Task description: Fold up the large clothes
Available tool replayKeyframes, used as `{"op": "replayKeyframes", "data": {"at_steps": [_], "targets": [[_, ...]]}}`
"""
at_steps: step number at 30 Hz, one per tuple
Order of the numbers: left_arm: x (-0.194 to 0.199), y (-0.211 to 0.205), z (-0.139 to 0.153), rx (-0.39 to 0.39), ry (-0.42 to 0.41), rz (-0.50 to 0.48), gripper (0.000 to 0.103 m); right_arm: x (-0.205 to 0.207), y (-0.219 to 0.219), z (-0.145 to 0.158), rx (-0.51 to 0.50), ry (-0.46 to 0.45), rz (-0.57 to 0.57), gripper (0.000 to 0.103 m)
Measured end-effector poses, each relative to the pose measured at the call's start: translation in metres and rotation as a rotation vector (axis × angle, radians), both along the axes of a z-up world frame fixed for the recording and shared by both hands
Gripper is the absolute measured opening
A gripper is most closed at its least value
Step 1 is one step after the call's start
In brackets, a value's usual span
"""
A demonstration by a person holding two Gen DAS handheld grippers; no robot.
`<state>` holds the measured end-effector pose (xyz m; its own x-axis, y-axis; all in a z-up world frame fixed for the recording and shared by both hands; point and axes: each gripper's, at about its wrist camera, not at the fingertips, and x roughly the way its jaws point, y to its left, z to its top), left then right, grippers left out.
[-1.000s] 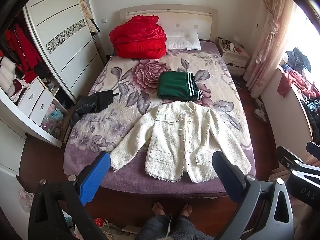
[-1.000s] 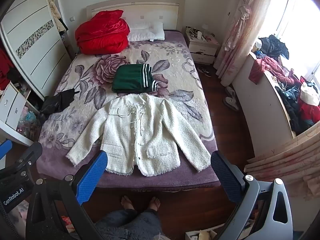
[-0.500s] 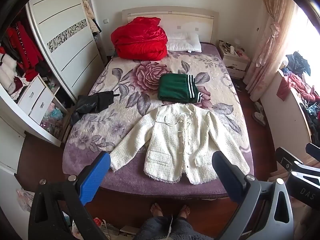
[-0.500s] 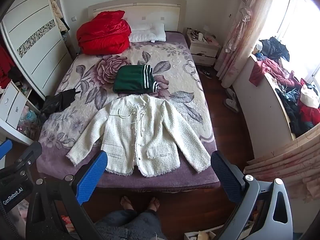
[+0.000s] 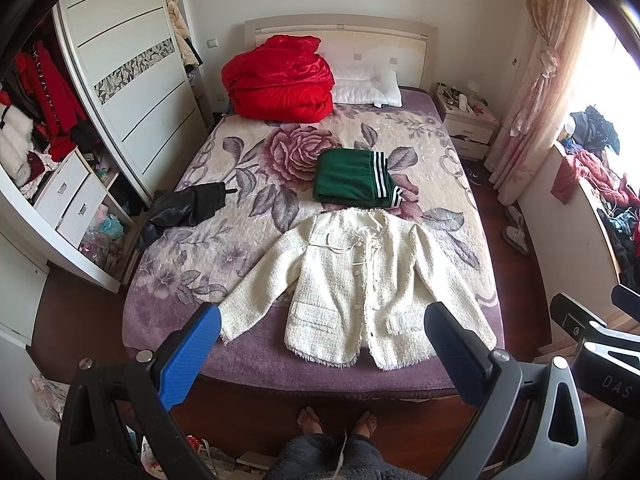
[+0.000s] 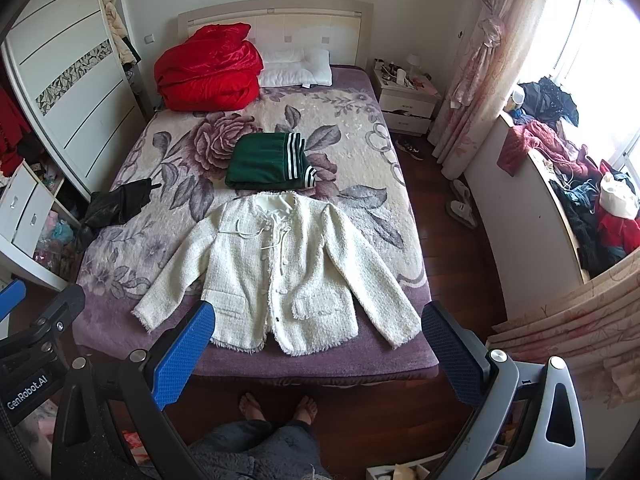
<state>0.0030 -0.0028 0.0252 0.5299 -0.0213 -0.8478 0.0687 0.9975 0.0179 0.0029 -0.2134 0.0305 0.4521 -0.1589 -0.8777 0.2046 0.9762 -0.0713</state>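
Observation:
A cream tweed jacket [image 5: 360, 280] [image 6: 280, 268] lies face up and spread flat at the foot of the bed, sleeves angled out to both sides. Beyond its collar rests a folded green garment with white stripes [image 5: 354, 178] [image 6: 268, 162]. My left gripper [image 5: 320, 354] hangs open in the air in front of the bed's foot, nothing between its fingers. My right gripper [image 6: 316, 354] is likewise open and empty, held above the floor near the jacket's hem. Both stay clear of the cloth.
A floral blanket covers the bed [image 5: 248, 184]. A red quilt [image 5: 280, 80] and a white pillow [image 5: 368, 88] sit at the headboard. Black clothing [image 5: 180, 208] hangs off the left edge. A wardrobe [image 5: 120, 80] stands left, a nightstand [image 6: 406, 100] and cluttered ledge right. A person's bare feet [image 6: 276, 406] are below.
Both views have drifted slightly, so the bed and jacket sit a little differently in frame. The jacket and both open grippers look unchanged.

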Motion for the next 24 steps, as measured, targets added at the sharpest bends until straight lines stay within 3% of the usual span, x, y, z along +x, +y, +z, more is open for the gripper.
{"op": "replayKeyframes", "data": {"at_steps": [24], "targets": [[0.006, -0.014, 0.006, -0.012, 0.001, -0.001, 0.103, -0.001, 0.000, 0.003, -0.006, -0.005, -0.001, 0.103]]}}
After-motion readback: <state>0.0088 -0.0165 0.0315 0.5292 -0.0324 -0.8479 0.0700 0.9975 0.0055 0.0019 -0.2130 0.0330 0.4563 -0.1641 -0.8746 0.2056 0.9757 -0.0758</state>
